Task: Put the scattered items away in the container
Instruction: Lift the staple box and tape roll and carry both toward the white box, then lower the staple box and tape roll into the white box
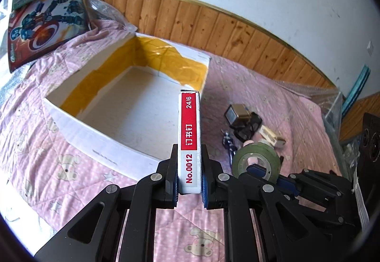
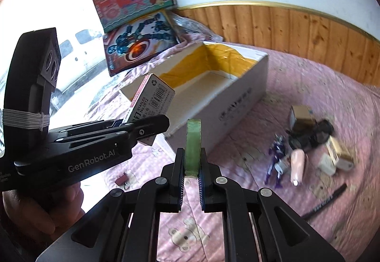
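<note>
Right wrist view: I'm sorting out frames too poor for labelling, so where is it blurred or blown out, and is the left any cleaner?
Right wrist view: window area upper left overexposed, scattered items smeared; left wrist view: sharp, staples box print readable, edges bowed.

The staple box point(image 1: 189, 141) reads "No.0012", "24/6" and "订书钉" along its red-and-white edge, with "STAPLES No.0012" on its other face in the right wrist view, and the left tongs point(image 2: 152, 130) have "GenRobot.AI" printed in white on their black side, rest's too blurry.
</note>
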The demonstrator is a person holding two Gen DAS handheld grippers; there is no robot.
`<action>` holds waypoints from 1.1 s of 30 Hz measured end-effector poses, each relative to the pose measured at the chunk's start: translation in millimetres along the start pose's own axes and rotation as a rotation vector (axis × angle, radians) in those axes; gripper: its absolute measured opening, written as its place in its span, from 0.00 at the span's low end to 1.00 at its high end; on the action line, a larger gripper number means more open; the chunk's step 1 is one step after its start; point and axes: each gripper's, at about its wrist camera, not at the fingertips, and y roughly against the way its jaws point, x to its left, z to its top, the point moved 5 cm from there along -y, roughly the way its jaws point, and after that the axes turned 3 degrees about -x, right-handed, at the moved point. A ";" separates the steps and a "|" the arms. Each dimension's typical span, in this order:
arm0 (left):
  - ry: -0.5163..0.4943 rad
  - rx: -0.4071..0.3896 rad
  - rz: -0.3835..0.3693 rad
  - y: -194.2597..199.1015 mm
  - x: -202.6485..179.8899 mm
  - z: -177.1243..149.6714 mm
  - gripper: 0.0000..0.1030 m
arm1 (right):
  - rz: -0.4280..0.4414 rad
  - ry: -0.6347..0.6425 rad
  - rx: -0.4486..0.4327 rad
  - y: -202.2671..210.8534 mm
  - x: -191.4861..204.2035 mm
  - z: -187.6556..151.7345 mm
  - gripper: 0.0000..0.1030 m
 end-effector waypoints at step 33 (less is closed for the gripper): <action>0.123 -0.073 -0.009 -12.8 55.8 104.6 0.14 | 0.093 0.074 -0.023 -29.3 13.8 132.8 0.11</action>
